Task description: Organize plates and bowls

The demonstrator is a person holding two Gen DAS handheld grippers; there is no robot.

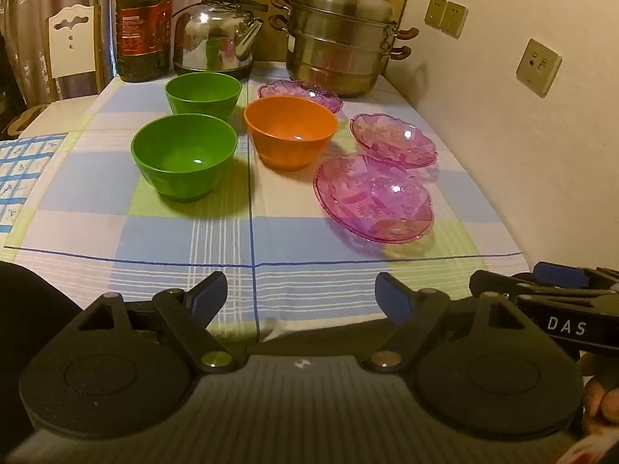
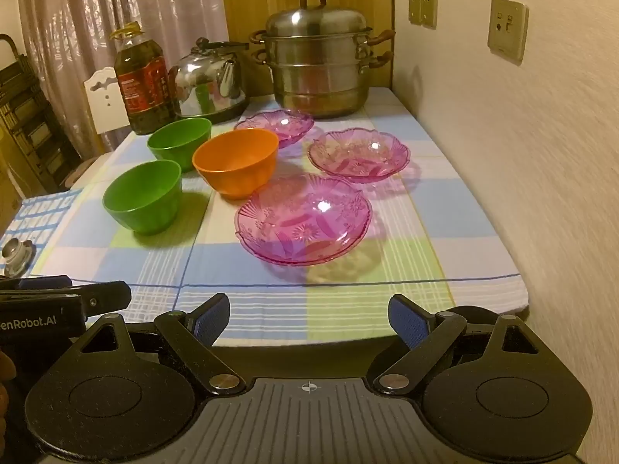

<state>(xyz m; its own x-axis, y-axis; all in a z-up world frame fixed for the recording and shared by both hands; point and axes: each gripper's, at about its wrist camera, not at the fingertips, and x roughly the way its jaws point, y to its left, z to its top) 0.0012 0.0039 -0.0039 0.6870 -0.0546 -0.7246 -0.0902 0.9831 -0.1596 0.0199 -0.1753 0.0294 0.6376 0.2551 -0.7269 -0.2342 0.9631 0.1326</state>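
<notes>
left gripper (image 1: 301,297): hanging over the near table edge, jaws spread wide, nothing between them
right gripper (image 2: 308,318): sitting just beside it at 3 o'clock, also fully spread and empty
near green bowl (image 1: 184,156): sitting at 11 o'clock from the left gripper on the checked cloth (image 1: 154,232) — looking like light, stiff plastic; smooth wall likely slippery, so I'd be pinching the rim, one finger inside, one outside
far green bowl (image 1: 202,94): resting at 12 o'clock of the near one, apart from it; same make, should be nesting easily
orange bowl (image 1: 291,131): standing at 3 o'clock of the green pair, same plastic look, same rim grip
near pink plate (image 2: 303,219): lying at 12 o'clock from the right gripper — clear, patterned, shallow; probably brittle and slick, so taking the scalloped edge gently
middle pink plate (image 2: 358,154): sitting at 1 o'clock of the near one, close to the wall
far pink plate (image 2: 275,126): partly hiding behind the orange bowl
clutter: kettle (image 1: 214,41), steamer pot (image 1: 340,34) and oil bottle (image 1: 144,27) crowding the far end — limiting stacking room there
</notes>
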